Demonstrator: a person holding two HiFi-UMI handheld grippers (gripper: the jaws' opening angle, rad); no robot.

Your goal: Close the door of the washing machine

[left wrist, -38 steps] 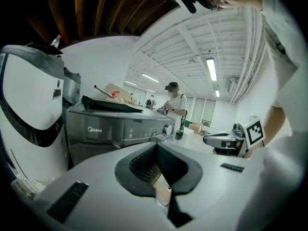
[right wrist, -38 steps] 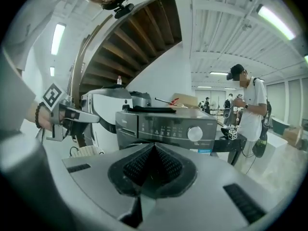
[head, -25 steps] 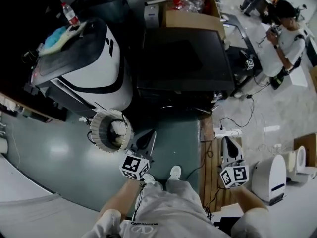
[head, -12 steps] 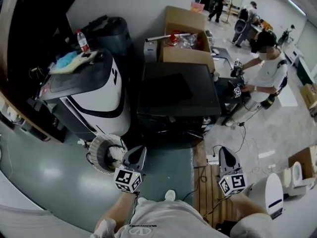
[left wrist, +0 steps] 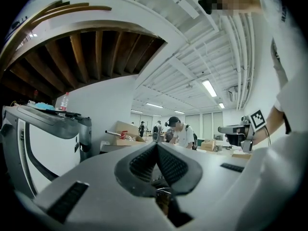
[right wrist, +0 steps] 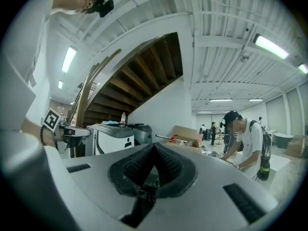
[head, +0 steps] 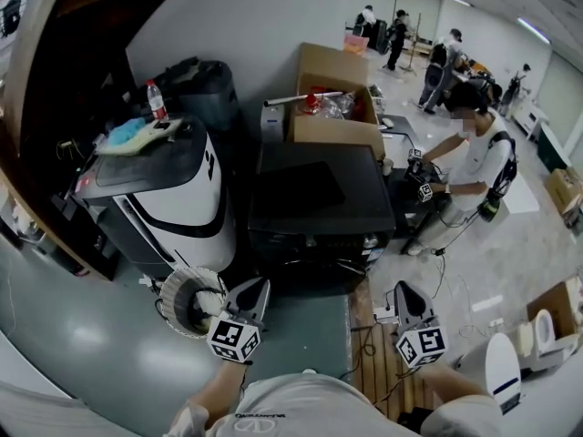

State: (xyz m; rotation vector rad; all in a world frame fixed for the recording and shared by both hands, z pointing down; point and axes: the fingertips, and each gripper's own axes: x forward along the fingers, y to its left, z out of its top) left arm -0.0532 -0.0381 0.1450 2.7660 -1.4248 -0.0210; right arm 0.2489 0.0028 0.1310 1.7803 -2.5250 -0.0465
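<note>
Since the white washing machine w/ the black curved band [head: 168,203] stands ahead and to the left of the person, on the grey floor [head: 82,335], any reach for its door would go forward and leftward. Its dark top carries a clear plastic bottle w/ a red cap [head: 157,101] and a blue cloth [head: 127,133]. Its front face turns toward the lower left of the head view.

The door itself can't be made out in any view, so open vs. shut stays unsettled. At the machine's foot sits a round, ribbed, pale ring w/ sth. white inside [head: 189,300], just beside the front corner. It could be the door swung out or a basket; can't tell. The scene thus fits a door yet to be pushed to, and equally one already shut w/ the person standing off.

The left tool [head: 255,288] is the nearer one, just beside that ring, and the machine [left wrist: 43,143] fills the left of the left gripper view. Its jaws are together, nothing btwn them.

The right tool [head: 404,294] is well apart from the machine, on the far side of the black box-shaped cabinet [head: 319,194]. Its jaws are likewise together and empty. In the right gripper view the machine [right wrist: 113,136] shows small, off to the left.
</note>
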